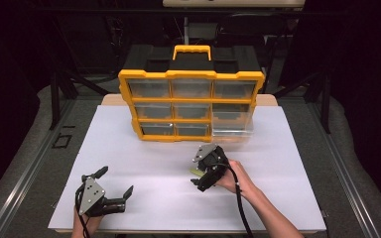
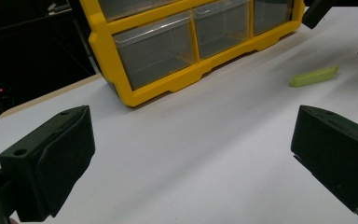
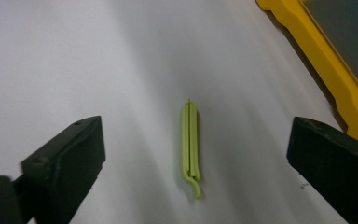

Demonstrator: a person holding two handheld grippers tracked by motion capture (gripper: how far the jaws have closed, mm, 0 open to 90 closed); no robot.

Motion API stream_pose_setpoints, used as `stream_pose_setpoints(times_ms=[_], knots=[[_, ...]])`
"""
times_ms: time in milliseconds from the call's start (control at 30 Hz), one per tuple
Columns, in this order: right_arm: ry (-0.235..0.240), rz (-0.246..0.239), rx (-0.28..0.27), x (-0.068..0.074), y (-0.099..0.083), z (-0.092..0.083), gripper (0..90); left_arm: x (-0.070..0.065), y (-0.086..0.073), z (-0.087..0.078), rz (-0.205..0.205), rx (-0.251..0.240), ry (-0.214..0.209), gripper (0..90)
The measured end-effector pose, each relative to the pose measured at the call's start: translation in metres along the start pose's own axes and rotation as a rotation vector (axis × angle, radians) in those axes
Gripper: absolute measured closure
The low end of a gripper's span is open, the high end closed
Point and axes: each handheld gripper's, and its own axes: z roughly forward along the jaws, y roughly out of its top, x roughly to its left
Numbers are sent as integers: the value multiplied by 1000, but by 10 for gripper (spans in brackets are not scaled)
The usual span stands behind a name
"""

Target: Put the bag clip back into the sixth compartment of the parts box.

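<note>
a slim green plastic clip [image 3: 190, 142] lies flat on the white table [image 1: 129, 144], between the wide-spread jaws of the right gripper [image 3: 196, 154] poised above it. the left gripper [image 1: 113, 184], jaws also wide and empty, rests well apart; beyond both stands a yellow drawer organizer [image 1: 191, 104], one clear drawer [image 1: 232, 124] protruding.

It looked like a lab or recording rig rather than a home: a white-topped table [image 1: 129, 148] stood among black metal frame struts [image 1: 54, 94] and dark curtains, with grey padded matting [image 1: 25, 158] beneath and a yellow-and-black plastic parts organiser with clear drawers [image 1: 191, 104] on it.
</note>
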Motion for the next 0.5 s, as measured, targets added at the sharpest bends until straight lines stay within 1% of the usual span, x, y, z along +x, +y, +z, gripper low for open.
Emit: stream_pose_setpoints(times_ms=[33,67,100,133,167,200,233,267,300,333,367,400,433,467,500], knots=[[-5,-1,3,0,1,1,92,0,0,0,-1,0,-1,0],[-1,-12,9,0,2,1,112,0,0,0,-2,0,-1,0],[-1,-12,9,0,2,1,112,0,0,0,-2,0,-1,0],[3,-20,26,-1,4,4,170,0,0,0,-3,0,-1,0],[7,-16,43,0,5,5,197,0,0,0,-3,0,0,0],[7,-16,43,0,5,5,197,0,0,0,-2,0,-1,0],[5,-20,58,0,5,7,258,0,0,0,-2,1,-2,0],[-1,-19,102,0,7,10,329,0,0,0,-1,2,-2,0],[6,-14,111,0,7,12,385,0,0,0,-1,2,-2,0],[6,-14,111,0,7,12,385,0,0,0,-1,2,-3,0],[14,-6,137,0,8,15,453,0,0,0,-1,2,-2,0],[12,-6,153,0,9,17,499,0,0,0,-1,2,-2,0],[-2,-7,184,0,10,18,526,0,0,0,-2,3,-1,0],[-4,-4,199,0,11,20,551,0,0,0,-3,3,-1,0],[5,3,209,0,11,21,569,0,0,0,-3,3,-1,0]])
